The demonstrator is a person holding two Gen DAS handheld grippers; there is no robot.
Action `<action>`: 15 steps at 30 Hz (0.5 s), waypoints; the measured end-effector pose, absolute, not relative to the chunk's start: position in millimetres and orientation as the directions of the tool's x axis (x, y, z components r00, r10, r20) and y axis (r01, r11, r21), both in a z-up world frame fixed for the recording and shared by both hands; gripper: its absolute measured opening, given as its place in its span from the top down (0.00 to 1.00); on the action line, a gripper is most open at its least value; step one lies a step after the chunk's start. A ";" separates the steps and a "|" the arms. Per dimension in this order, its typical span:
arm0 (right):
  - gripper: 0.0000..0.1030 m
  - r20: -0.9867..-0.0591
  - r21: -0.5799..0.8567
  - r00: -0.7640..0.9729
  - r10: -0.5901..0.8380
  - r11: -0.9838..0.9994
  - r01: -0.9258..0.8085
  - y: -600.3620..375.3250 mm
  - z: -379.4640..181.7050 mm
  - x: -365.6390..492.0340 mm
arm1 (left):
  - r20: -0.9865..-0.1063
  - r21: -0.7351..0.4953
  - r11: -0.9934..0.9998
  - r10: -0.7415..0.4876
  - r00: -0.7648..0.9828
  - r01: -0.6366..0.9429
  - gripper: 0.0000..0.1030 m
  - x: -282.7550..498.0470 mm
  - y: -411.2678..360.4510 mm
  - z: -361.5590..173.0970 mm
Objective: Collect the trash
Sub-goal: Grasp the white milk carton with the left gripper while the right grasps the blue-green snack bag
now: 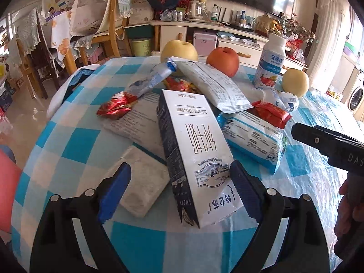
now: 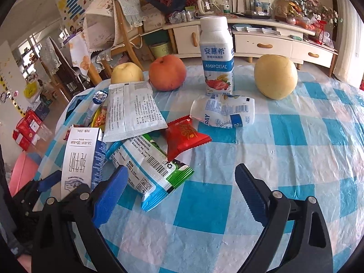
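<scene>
Checked tablecloth [image 2: 284, 159]: milk carton [image 1: 195, 150] lying between wide-open left claw [image 1: 179, 188]; right claw [image 2: 182, 195] wide open, empty.

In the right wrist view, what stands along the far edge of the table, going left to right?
Pale yellow apple → orange-red apple → upright Ambrosial yogurt bottle → large yellow pear.
</scene>
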State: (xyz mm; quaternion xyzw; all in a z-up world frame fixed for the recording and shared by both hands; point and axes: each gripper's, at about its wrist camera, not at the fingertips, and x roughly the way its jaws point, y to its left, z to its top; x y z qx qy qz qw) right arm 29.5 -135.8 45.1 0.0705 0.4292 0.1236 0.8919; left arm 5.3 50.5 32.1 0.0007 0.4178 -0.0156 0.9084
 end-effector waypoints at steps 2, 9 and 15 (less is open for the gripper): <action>0.09 -0.748 0.244 0.589 0.304 0.952 -0.183 -131.3 43.3 30.1 | -0.759 -0.010 1.000 -0.010 0.651 0.004 0.13 1.8 64.1 34.1; 0.09 -0.762 0.167 0.570 0.308 0.944 -0.286 -101.9 34.0 35.3 | -0.743 -0.040 0.999 -0.041 0.668 0.018 0.13 -0.4 79.2 42.2; 0.09 -0.789 0.043 0.560 0.251 0.933 -0.358 -81.5 18.0 42.0 | -0.742 0.028 0.993 -0.058 0.668 0.117 0.13 4.0 57.1 37.5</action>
